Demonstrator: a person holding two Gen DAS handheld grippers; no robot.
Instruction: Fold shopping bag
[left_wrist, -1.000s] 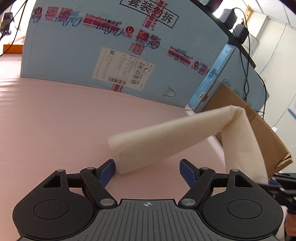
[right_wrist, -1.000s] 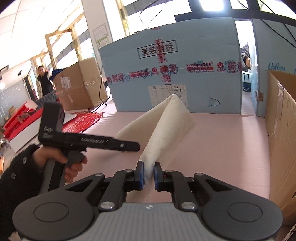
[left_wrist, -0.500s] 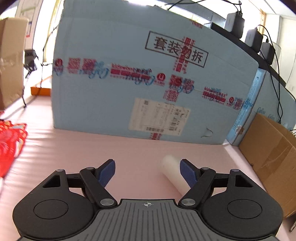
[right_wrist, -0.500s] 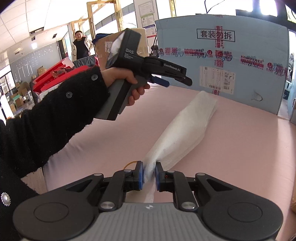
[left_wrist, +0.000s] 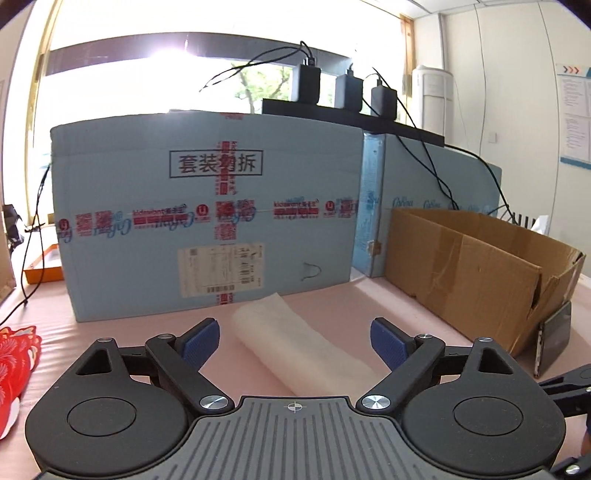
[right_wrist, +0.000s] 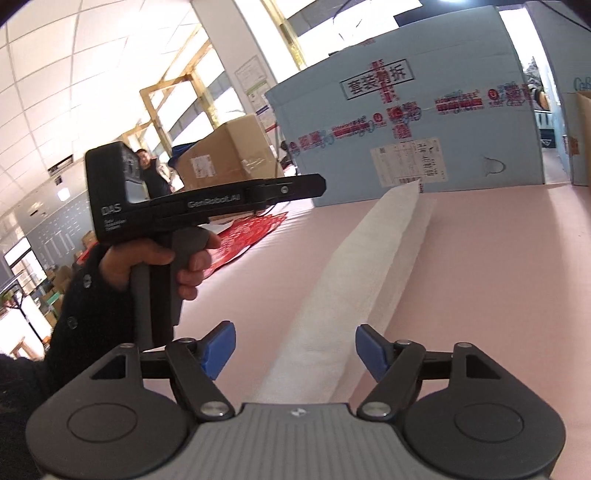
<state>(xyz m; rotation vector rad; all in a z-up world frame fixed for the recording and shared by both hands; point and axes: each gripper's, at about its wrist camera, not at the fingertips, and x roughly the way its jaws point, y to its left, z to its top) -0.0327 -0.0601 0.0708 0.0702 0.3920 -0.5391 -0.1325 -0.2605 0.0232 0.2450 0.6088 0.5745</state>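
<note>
While the folded bag (right_wrist: 354, 291) lies flat on the pink counter (right_wrist: 480, 277), your left gripper (left_wrist: 293, 338) and right gripper (right_wrist: 295, 349) both hover with jaws apart, gripping nothing.

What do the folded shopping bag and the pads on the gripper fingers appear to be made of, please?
The shopping bag looks like off-white non-woven fabric, matte, with a fine dimpled texture and soft rounded folds. The finger pads of the right gripper look like blue rubber or soft plastic, finely ribbed; which one is unclear.
</note>
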